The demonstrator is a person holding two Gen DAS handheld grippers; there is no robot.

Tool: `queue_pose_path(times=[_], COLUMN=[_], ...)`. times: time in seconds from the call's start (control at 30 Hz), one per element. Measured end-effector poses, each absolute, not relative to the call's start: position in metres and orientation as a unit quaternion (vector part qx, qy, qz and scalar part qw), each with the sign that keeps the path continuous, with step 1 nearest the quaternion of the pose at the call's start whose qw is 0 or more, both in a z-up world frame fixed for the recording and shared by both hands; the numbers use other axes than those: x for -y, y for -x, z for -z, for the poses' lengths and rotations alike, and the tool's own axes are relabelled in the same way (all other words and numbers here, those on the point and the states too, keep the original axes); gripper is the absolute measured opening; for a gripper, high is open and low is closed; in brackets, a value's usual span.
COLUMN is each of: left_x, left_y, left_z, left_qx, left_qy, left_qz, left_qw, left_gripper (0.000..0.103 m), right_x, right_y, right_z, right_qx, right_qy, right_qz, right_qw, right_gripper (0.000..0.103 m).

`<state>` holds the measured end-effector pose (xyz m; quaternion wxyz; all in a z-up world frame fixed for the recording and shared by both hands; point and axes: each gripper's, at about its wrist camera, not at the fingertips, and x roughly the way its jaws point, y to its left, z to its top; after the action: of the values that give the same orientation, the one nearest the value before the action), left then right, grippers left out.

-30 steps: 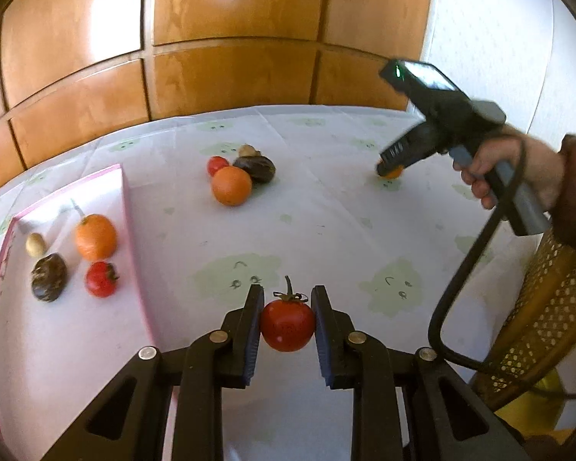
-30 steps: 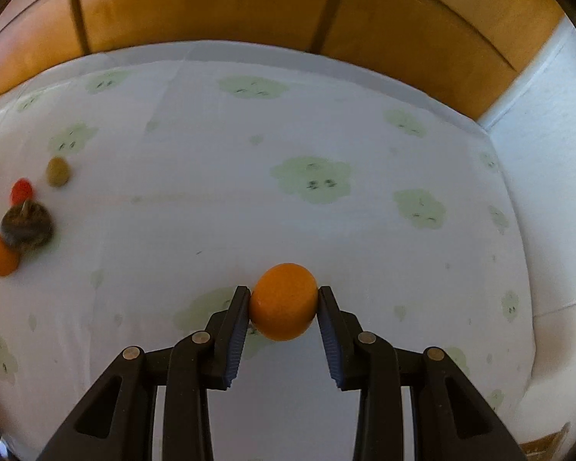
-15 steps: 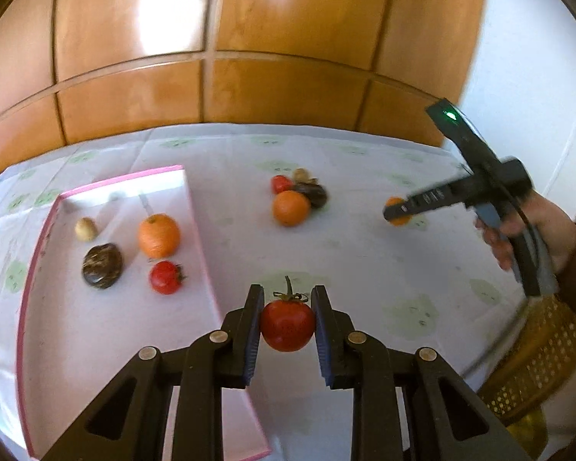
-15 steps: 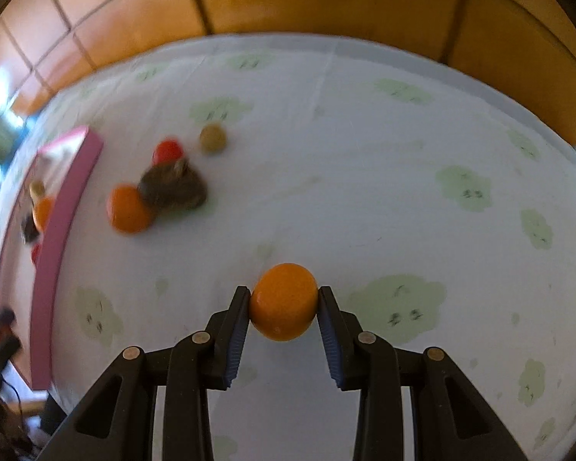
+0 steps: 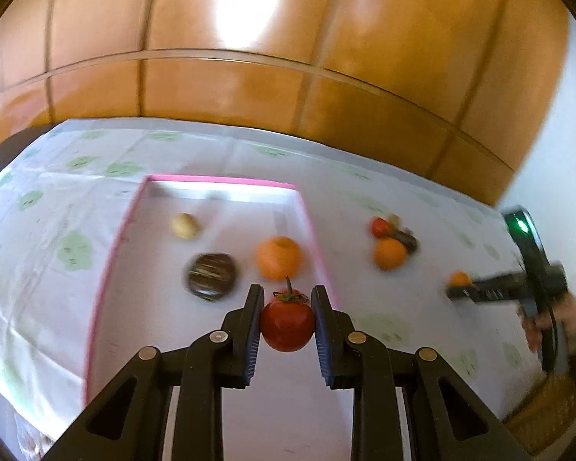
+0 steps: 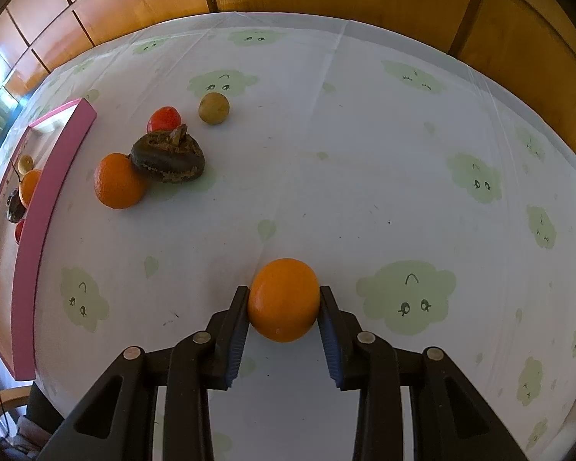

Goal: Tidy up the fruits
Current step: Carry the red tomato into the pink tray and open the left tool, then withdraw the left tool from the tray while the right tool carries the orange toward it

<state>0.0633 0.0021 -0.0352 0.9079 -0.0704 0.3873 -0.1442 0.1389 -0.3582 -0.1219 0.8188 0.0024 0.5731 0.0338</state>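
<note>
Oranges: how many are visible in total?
3: one orange in the pink tray, one loose orange on the tablecloth beside the dark fruit, one held orange in the right gripper.

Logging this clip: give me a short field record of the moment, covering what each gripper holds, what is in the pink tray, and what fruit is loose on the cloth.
left gripper: shut on a red tomato, stem up, in front of the tray
right gripper: shut on a small orange over the tablecloth
pink tray: holds a tan fruit, a dark brown fruit, an orange; a red fruit shows at its edge in the right wrist view
loose cluster: orange, dark brown fruit, red tomato, tan fruit
blur: left wrist view smeared
</note>
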Motion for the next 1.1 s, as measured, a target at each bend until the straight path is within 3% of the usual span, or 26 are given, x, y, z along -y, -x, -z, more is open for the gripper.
queue_pose_path(times=[0.27, 0.67, 0.8, 1.1], left_x=[-0.05, -0.053, -0.054, -0.04], left_y=[-0.11, -0.161, -0.158, -0.109], left_z=[0.04, 0.065, 0.066, 0.044], left_qx=[-0.405, -0.424, -0.422, -0.387], left_qy=[0.096, 0.052, 0.055, 0.042], left_qz=[0.087, 0.055, 0.042, 0.019], left_qw=[0.905, 0.903, 0.904, 0.921], left_gripper=[0.025, 0.028, 0.04, 0.042], right_x=[0.346, 0.345, 0.343, 0.338], right_y=[-0.131, -0.133, -0.132, -0.131], right_z=[0.123, 0.125, 0.125, 0.126], right_qx=[-0.572, -0.571, -0.571, -0.569], right_qy=[0.007, 0.01, 0.012, 0.022], right_qz=[-0.033, -0.034, -0.034, -0.033], right_qw=[0.82, 0.82, 0.82, 0.822], right_gripper=[0.035, 0.035, 0.035, 0.035])
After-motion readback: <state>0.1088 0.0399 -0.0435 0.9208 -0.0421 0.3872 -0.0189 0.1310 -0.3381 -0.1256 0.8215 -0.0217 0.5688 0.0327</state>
